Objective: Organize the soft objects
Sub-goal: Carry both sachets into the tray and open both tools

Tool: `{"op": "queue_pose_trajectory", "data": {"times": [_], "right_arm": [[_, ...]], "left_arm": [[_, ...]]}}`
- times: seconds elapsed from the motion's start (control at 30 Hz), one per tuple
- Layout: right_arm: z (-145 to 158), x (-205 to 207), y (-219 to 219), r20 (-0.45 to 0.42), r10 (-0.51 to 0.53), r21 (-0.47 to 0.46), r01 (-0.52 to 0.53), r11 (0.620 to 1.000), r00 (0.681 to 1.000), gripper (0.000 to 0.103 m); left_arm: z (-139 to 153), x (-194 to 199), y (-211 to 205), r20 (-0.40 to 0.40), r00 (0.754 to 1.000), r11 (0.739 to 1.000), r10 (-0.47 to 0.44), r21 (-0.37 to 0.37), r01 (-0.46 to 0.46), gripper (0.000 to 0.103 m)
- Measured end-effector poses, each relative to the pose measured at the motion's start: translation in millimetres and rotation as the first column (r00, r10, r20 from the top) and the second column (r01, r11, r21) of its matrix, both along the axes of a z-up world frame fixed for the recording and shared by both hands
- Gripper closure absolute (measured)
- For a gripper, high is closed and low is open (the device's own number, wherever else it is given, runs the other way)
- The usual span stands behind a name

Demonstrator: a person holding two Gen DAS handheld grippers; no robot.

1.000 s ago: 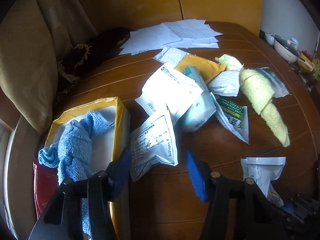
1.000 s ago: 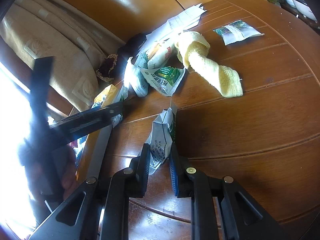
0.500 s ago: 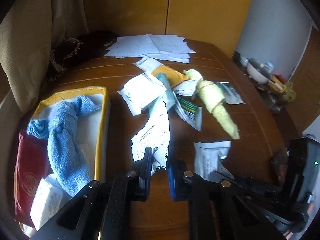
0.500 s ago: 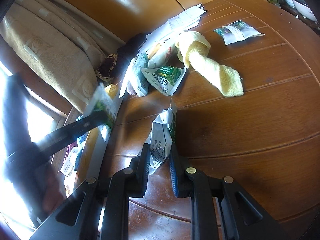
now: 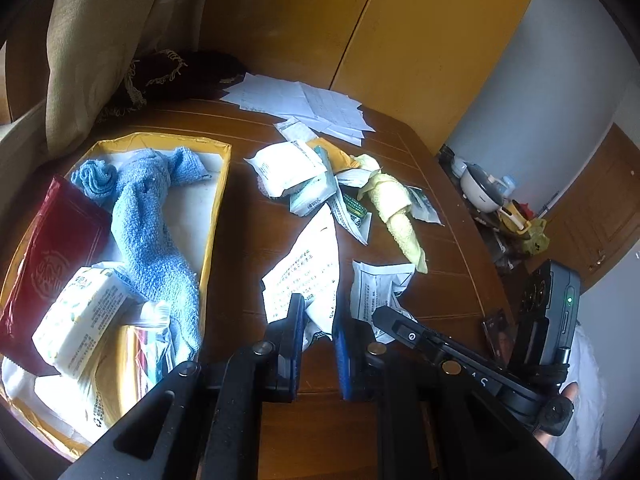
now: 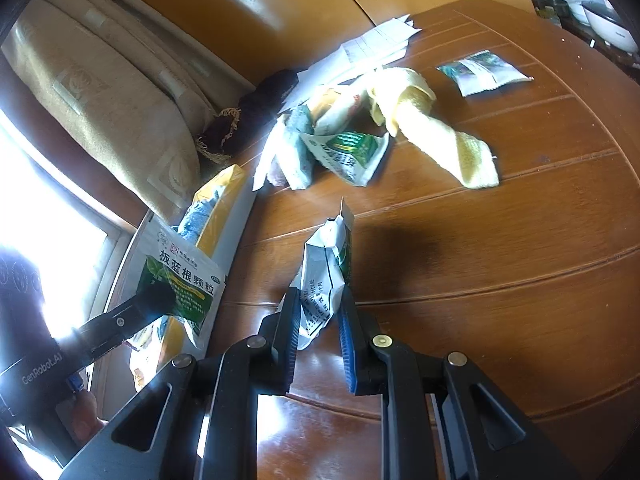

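My left gripper [image 5: 318, 338] is shut on a white sachet [image 5: 306, 268] and holds it up above the brown table [image 5: 248, 216]. The same sachet shows its green printed face in the right wrist view [image 6: 180, 284], next to the yellow box. My right gripper [image 6: 318, 334] is shut on a crumpled white sachet [image 6: 326, 268], which also shows in the left wrist view [image 5: 378, 290]. The yellow box [image 5: 218, 196] at the left holds a blue towel [image 5: 148, 216], a red packet [image 5: 48, 248] and tissue packs [image 5: 80, 320]. A yellow towel [image 5: 394, 208] lies among more sachets [image 5: 288, 168].
White papers [image 5: 304, 106] lie at the table's far side, next to a dark fringed cloth [image 5: 180, 76] and a beige cushion [image 5: 96, 40]. One sachet [image 6: 482, 72] lies apart at the far right. A cluttered side shelf [image 5: 496, 200] stands right of the table.
My left gripper closed on the white sachet and lifted it off the table toward the yellow box. My right gripper has kept its grip on the crumpled sachet in place.
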State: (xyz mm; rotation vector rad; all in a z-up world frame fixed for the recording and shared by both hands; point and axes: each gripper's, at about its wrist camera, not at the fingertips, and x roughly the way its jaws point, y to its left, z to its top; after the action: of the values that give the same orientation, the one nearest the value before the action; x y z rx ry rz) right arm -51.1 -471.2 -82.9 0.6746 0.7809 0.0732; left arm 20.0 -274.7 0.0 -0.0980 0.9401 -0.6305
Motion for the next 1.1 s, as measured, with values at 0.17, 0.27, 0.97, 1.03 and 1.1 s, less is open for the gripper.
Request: {"op": "queue_pose_trajectory", "data": {"times": [0.17,0.27,0.97,1.03,1.1], "right_arm": [[8,-3,5,0.012,-0.005,-0.01,0.005,1.0,1.0,0.085],[12,-4,11,0.019,-0.003,-0.019,0.003,1.0,1.0,0.085],[33,15,65,0.061,0.078,-0.059,-0.074,0.996,0.995,0.085],[37,21,70,0.078,0.102,-0.05,-0.098,0.994,0.992,0.085],[40,27,74,0.097,0.13,-0.039,-0.126,0.991,0.987,0.085]], "left_arm": [[16,-7,16,0.022,1.0,0.998,-0.005,-0.058,0.006,0.089],[24,-10,27,0.035,0.999,0.996,0.002,-0.086,0.001,0.089],[59,5,112,0.128,0.984,0.98,0.127,-0.168,-0.104,0.089],[63,15,120,0.146,0.976,0.98,0.161,-0.143,-0.14,0.089],[64,28,125,0.16,0.97,0.979,0.181,-0.118,-0.164,0.089]]}}
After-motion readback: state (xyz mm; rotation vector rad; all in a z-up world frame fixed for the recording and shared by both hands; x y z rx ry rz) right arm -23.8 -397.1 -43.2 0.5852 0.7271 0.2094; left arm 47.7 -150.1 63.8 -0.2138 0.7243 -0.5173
